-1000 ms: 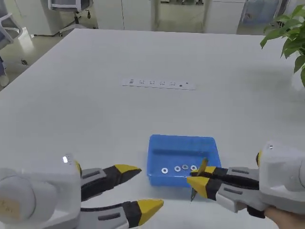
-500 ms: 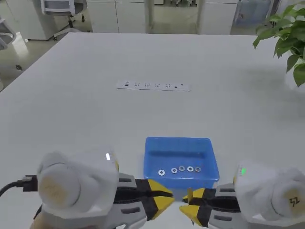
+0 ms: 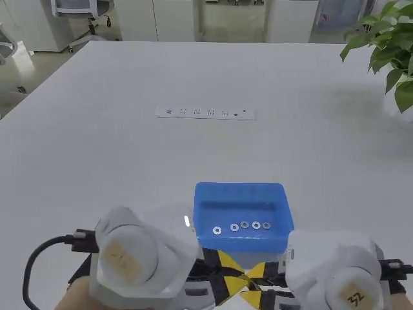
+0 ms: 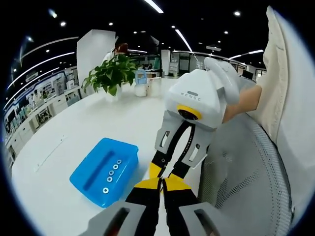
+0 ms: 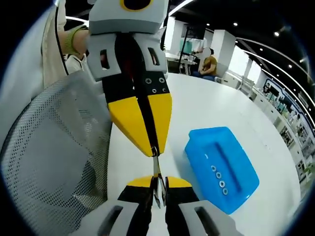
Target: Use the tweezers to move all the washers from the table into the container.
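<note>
Clamping a thin pair of metal tweezers between its yellow-tipped jaws, the right gripper points straight at the left gripper, tip to tip, just above the near edge of a white table. In the right gripper view the tweezers run out from the right jaws and meet the very tips of the left gripper's jaws, which are pressed together. It is not possible to tell whether those tips are pinching the tweezers or only touching them. In the head view the two grippers sit at the bottom of the picture, their white bodies to either side and their yellow tips meeting in the middle. Just beyond the tips stands a blue rectangular container, resting flat on the table. Five small silver washers lie in a short row on its floor, close together along the near side. Farther across the table, well apart from the container, a flat white power socket strip is set into the surface. A leafy green plant stands at the far right. A white mesh chair back shows beside the grippers in both gripper views, and an office chair stands beyond the far left corner.
</note>
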The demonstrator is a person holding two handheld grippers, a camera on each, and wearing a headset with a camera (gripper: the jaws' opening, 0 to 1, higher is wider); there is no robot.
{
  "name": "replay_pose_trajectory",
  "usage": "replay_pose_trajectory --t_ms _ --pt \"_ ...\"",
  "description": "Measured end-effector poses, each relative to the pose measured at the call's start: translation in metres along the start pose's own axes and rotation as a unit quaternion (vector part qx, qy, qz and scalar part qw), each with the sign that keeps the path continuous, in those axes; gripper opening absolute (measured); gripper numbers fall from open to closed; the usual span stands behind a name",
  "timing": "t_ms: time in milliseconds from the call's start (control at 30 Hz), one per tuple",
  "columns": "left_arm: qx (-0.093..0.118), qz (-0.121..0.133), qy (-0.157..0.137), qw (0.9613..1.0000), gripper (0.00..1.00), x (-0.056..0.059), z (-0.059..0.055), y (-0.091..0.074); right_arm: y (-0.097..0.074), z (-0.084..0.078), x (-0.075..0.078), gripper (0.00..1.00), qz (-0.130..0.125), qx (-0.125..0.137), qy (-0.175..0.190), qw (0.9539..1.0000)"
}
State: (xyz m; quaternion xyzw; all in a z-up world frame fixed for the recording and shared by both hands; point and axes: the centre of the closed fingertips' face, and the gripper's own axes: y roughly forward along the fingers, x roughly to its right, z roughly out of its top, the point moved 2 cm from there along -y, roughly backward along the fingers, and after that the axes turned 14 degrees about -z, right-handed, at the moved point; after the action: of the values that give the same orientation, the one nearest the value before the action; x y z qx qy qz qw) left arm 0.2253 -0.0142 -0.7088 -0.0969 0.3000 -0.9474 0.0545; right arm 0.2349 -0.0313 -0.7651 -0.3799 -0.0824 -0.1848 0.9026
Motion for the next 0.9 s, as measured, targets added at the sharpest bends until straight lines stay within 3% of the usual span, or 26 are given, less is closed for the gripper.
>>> replay_pose_trajectory --t_ms 167,300,333,467,567,700,767,900 --pt "-0.023 0.003 0.004 0.9997 0.0 -0.007 -0.006 0.0 0.003 -0.004 0.0 0.05 -0.006 -0.004 0.021 0.9998" --pt "-0.036 -0.008 0.009 0.9993 0.0 -0.008 -0.011 -0.002 0.004 -0.004 -0.001 0.06 0.0 0.009 0.055 0.9984" --pt "-0.041 -0.011 0.007 0.9991 0.0 -0.009 -0.013 -0.002 0.004 -0.004 -0.002 0.08 0.006 0.009 0.074 0.9972" --pt "-0.074 -0.02 0.006 0.997 0.0 -0.012 -0.027 -0.006 0.0 -0.009 -0.002 0.19 0.003 0.005 0.095 0.9954" --pt "-0.106 -0.028 0.003 0.9939 0.0 -0.012 -0.044 -0.007 -0.008 -0.014 -0.003 0.23 -0.001 0.005 0.121 0.9926" --pt "-0.152 -0.045 -0.009 0.9874 0.0 -0.013 -0.07 -0.004 -0.021 -0.029 0.001 0.24 -0.025 -0.002 0.159 0.987" --pt "-0.175 -0.049 -0.006 0.9833 0.0 -0.015 -0.081 -0.002 -0.029 -0.037 0.01 0.24 -0.053 -0.006 0.176 0.9829" --pt "-0.214 -0.055 -0.004 0.9753 0.0 -0.019 -0.097 0.006 -0.043 -0.042 0.023 0.25 -0.078 0.005 0.228 0.9705"
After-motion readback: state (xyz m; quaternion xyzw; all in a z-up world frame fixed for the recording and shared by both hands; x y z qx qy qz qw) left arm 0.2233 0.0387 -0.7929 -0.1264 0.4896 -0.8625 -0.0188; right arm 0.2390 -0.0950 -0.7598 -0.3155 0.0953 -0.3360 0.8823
